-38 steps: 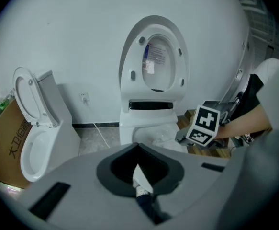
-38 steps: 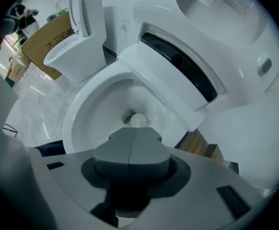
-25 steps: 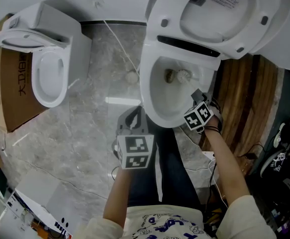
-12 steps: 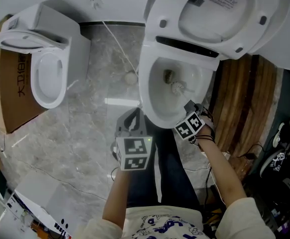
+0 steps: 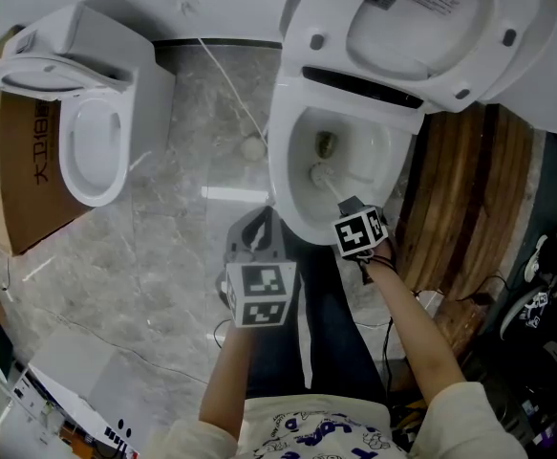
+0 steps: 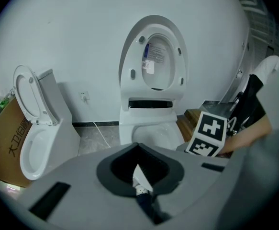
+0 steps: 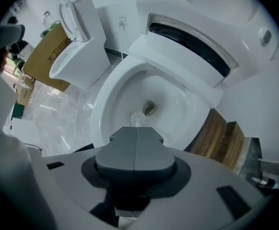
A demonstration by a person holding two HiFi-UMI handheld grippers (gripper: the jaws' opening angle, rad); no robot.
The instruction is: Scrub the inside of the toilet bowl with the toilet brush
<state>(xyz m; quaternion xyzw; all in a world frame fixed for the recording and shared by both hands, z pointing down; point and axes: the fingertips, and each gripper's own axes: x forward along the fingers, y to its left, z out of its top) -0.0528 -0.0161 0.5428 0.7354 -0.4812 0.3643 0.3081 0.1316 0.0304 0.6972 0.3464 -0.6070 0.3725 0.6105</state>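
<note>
The toilet (image 5: 292, 194) stands with lid and seat raised. My right gripper (image 5: 347, 208) hangs over the bowl's near rim, shut on the handle of the white toilet brush (image 5: 319, 173). The bristle head rests on the bowl's near-left inner wall, just short of the drain (image 5: 326, 143). In the right gripper view the brush head (image 7: 138, 120) shows just past the shut gripper (image 7: 134, 137), below the drain (image 7: 150, 108). My left gripper (image 5: 259, 220) hovers over the floor, short of the bowl. Its tips meet in the left gripper view (image 6: 138, 146), nothing held.
A second toilet (image 5: 95, 146) with its seat up stands at the left, beside a cardboard box (image 5: 30, 175). A white cable (image 5: 230, 84) runs across the marble floor. A wooden step (image 5: 469, 199) lies to the right of the bowl. The person's dark trousers (image 5: 321, 323) are below.
The right gripper has pulled back and to the left, dragging the brush head from the middle of the bowl to its near-left wall. The left gripper has stayed put.
</note>
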